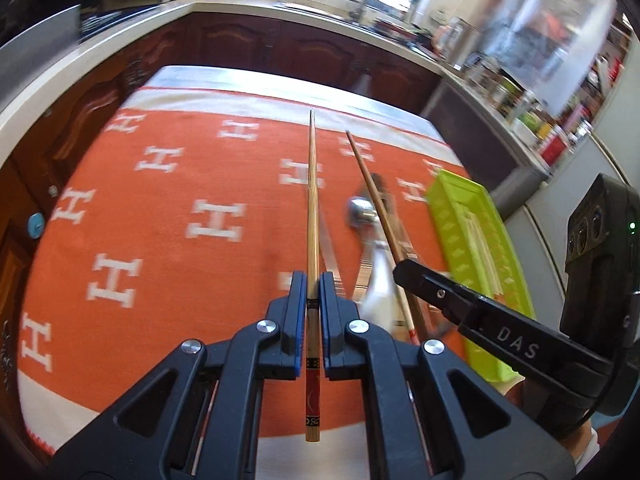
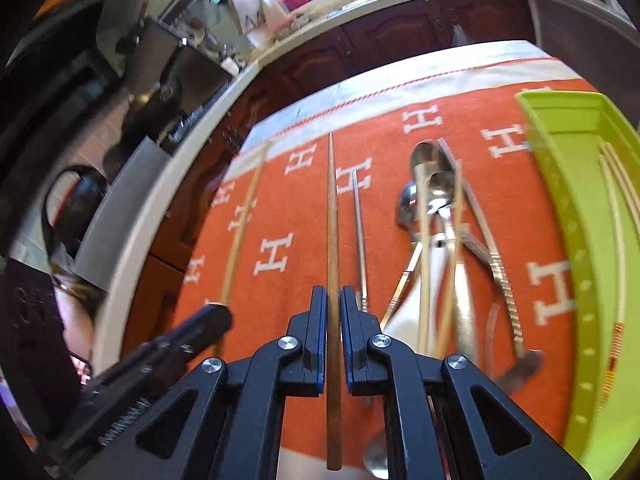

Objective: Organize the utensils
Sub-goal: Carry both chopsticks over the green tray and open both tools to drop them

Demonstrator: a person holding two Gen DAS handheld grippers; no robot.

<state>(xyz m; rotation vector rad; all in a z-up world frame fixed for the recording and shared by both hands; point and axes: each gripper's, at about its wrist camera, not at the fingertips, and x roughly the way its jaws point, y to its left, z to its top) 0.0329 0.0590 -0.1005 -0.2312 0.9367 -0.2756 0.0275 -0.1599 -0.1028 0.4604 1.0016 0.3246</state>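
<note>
Left wrist view: a chopstick (image 1: 313, 216), light, stiff and slippery, is clamped in the left gripper (image 1: 313, 300) jaws near its thick end, another (image 2: 333, 240) likewise in the right gripper (image 2: 333, 312).

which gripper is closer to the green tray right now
Right. The right gripper, shut on a brown chopstick, hangs beside the utensil pile next to the green tray. The left gripper, shut on a patterned chopstick, is farther out over the orange cloth.
</note>
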